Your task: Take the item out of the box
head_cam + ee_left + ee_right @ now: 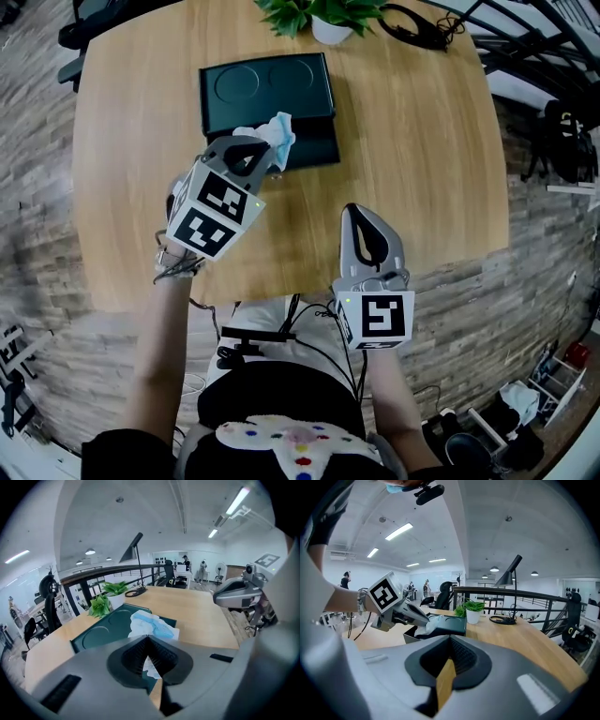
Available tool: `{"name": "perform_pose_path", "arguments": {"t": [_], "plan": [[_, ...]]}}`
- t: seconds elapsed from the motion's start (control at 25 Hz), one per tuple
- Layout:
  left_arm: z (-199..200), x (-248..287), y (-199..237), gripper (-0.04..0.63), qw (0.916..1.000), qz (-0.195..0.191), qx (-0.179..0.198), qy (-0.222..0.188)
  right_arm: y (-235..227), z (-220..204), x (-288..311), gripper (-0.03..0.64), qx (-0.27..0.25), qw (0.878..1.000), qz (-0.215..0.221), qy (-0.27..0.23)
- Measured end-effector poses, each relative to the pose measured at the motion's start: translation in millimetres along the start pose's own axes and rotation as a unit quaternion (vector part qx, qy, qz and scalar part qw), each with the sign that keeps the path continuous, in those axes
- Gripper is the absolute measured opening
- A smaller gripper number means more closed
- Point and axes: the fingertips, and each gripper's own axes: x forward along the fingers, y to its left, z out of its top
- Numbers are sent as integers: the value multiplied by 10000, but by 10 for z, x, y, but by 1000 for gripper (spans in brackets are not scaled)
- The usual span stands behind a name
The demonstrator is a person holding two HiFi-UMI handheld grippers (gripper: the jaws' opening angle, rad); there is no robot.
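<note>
A dark green box (314, 145) lies on the round wooden table (422, 169), its lid (265, 86) folded back flat behind it. A crumpled white and light-blue item (277, 133) sticks up at the box's front left. My left gripper (255, 157) is shut on the item's lower edge; in the left gripper view the item (151, 624) rises beyond the closed jaws (149, 641), with a white scrap pinched between them. My right gripper (361, 214) hovers near the table's front edge, shut and holding nothing (450, 640). The right gripper view shows the left gripper (417, 616) at the box (449, 626).
A potted green plant (323, 19) and a coiled black cable (417, 28) sit at the table's far edge. A black lamp (508, 571) and a railing stand behind the table. The person's lap is below the near edge.
</note>
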Motion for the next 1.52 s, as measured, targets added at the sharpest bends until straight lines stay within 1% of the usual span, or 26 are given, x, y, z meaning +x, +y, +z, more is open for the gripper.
{"name": "perform_pose_path", "arguments": {"t": [0.16, 0.36, 0.52, 0.64, 0.76, 0.92, 1.04, 1.16, 1.32, 1.44, 1.52], "plan": [[117, -258, -43, 8, 9984, 297, -128, -459, -1, 155, -114, 8, -54, 9996, -3, -263], [282, -695, -154, 8, 9930, 679, -75, -959, 41, 384, -315, 9, -289, 9979, 101, -568], [398, -1082, -234, 6, 9856, 1012, -62, -1351, 79, 503, -498, 8, -314, 9968, 125, -721], [425, -1373, -255, 6, 9784, 1307, -143, -1593, 145, 610, -625, 9, -430, 9956, 202, -811], [443, -1650, -315, 8, 9708, 1493, -265, -1856, 192, 700, -765, 9, -464, 9943, 195, -944], [469, -1974, -467, 7, 9610, 1665, -357, -2180, 232, 764, -947, 9, -499, 9926, 178, -1090], [475, -2195, -616, 8, 9565, 1727, -379, -2322, 262, 809, -1099, 9, -558, 9913, 185, -1176], [479, -2391, -764, 8, 9536, 1730, -405, -2430, 283, 848, -1238, 8, -683, 9899, 203, -1229], [449, -2534, -972, 8, 9538, 1700, -136, -2475, 290, 827, -1396, 8, -751, 9892, 220, -1243], [420, -2612, -1086, 8, 9522, 1635, -192, -2574, 314, 802, -1481, 8, -757, 9889, 231, -1257], [395, -2639, -1139, 8, 9515, 1638, -159, -2601, 335, 778, -1522, 8, -756, 9889, 249, -1258]]}}
